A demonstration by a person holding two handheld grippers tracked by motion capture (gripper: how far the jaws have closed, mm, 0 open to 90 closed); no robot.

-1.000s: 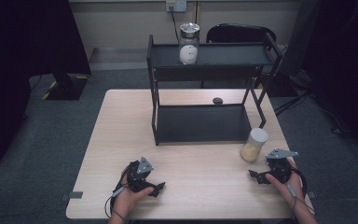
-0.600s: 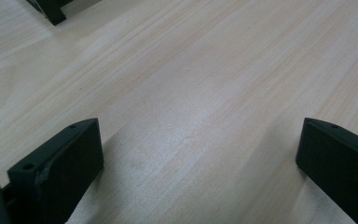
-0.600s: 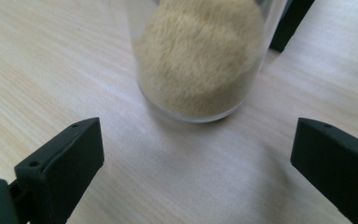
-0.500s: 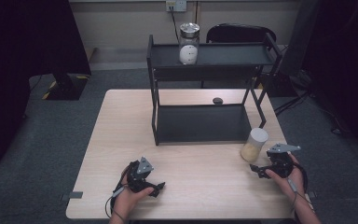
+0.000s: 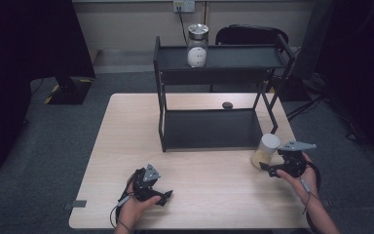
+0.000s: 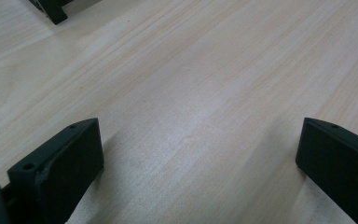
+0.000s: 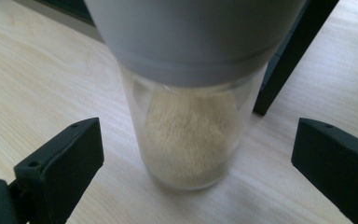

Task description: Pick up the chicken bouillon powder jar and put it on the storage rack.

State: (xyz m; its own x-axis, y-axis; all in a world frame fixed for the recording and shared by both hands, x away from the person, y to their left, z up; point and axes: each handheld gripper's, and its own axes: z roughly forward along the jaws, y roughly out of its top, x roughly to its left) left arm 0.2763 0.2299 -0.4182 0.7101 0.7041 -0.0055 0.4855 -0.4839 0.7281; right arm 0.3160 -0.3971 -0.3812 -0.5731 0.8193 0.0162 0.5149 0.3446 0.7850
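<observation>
A glass jar point(image 5: 266, 150) with a pale lid and beige powder stands on the table by the black shelf's front right leg. My right gripper point(image 5: 269, 169) is open just in front of it; in the right gripper view the jar point(image 7: 193, 126) stands between and slightly beyond the wide jaws, untouched. My left gripper point(image 5: 163, 196) rests low near the table's front edge, open, with bare wood between its jaws in the left gripper view point(image 6: 200, 154). A second jar point(image 5: 197, 45) with white contents stands on the shelf's top.
The black two-level shelf point(image 5: 214, 129) takes up the table's back middle. A small dark object point(image 5: 227, 105) lies behind it on the wood. A black chair point(image 5: 251, 35) stands beyond the table. A shelf leg point(image 7: 289, 60) rises just right of the jar.
My right gripper has shifted slightly toward the powder jar. The left gripper has stayed in place.
</observation>
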